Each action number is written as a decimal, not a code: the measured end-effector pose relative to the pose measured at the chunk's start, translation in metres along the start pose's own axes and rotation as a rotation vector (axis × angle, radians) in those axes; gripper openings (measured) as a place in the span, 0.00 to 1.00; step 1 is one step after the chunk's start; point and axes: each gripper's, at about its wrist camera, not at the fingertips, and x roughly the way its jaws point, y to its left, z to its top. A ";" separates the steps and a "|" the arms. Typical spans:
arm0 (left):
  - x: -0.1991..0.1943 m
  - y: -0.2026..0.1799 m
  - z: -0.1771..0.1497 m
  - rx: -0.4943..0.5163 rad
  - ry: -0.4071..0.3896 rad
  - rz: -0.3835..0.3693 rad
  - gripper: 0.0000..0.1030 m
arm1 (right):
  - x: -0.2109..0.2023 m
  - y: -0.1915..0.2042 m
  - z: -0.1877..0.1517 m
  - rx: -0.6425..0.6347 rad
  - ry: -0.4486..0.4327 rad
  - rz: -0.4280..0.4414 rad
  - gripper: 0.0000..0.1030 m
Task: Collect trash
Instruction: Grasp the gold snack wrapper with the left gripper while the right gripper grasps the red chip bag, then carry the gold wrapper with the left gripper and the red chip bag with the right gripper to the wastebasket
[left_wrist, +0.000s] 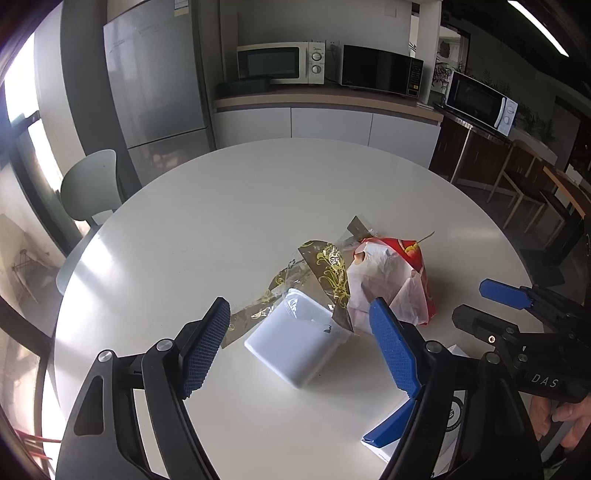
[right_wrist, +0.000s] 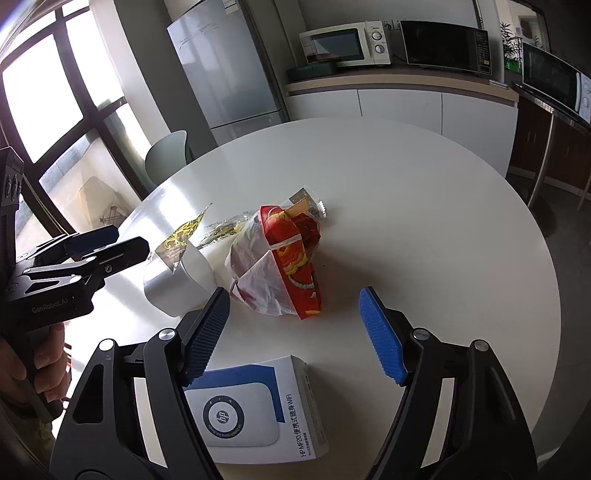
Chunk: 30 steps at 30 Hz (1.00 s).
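A heap of trash lies on the round white table (left_wrist: 207, 221). It holds a white plastic tub (left_wrist: 295, 343) on its side, a gold-patterned cellophane wrapper (left_wrist: 327, 271) draped over the tub, and a crumpled red-and-white bag (left_wrist: 391, 284). My left gripper (left_wrist: 300, 310) is open and hovers over the tub, its pads clear of it. In the right wrist view my right gripper (right_wrist: 293, 295) is open just short of the red-and-white bag (right_wrist: 280, 266), with nothing between its fingers. The tub (right_wrist: 173, 284) and wrapper (right_wrist: 181, 232) sit left of the bag, under the left gripper (right_wrist: 129, 240).
A white-and-blue HP box (right_wrist: 258, 406) lies flat at the table's near edge under the right gripper. A pale green chair (left_wrist: 90, 184) stands at the table's far left. Behind are a grey fridge (left_wrist: 155, 81) and a counter with microwaves (left_wrist: 280, 64). A hand (right_wrist: 48, 365) holds the left gripper's handle.
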 end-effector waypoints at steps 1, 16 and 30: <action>0.005 -0.001 0.002 0.000 0.010 -0.004 0.75 | 0.004 -0.001 0.002 0.001 0.007 0.008 0.61; 0.043 -0.010 0.010 0.050 0.106 -0.023 0.48 | 0.045 -0.005 0.009 -0.026 0.093 0.068 0.21; 0.000 0.015 0.016 -0.043 -0.015 0.011 0.07 | 0.001 -0.002 0.004 -0.037 -0.025 0.011 0.00</action>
